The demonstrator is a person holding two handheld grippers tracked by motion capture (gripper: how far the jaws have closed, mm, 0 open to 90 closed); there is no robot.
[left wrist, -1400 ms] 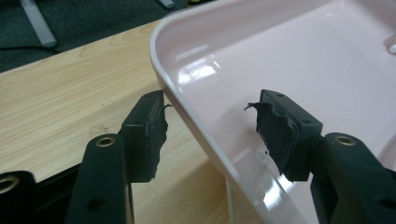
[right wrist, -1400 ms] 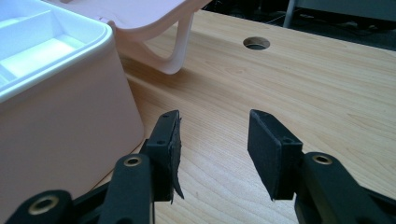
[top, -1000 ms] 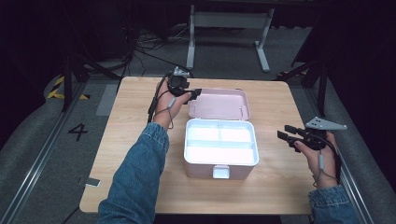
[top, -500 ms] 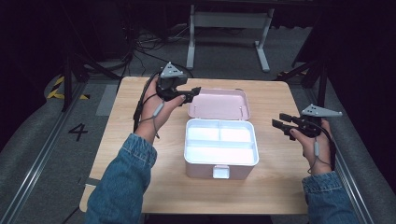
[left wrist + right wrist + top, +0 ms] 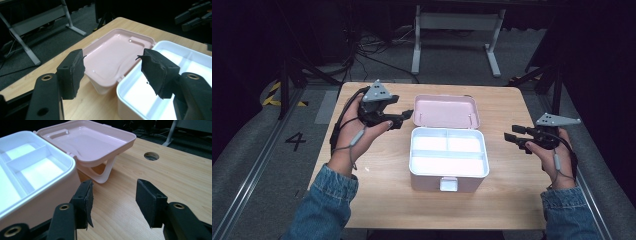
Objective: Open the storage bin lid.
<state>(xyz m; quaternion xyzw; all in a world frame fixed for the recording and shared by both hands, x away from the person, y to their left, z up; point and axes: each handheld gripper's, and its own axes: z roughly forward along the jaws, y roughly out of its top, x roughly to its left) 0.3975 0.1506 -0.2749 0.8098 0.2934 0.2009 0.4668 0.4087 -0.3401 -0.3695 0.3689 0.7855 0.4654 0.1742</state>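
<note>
High view: a glossy rectangular pink box was flanked by the left gripper and right gripper, both spread, empty.

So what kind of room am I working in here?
Probably a lab or recording studio: a bare wooden table in a dark room, loose cables on grey carpet, and a floor marking "4".

Pink box mid-table, white divided tray inside, lid open, lying flat behind
</note>
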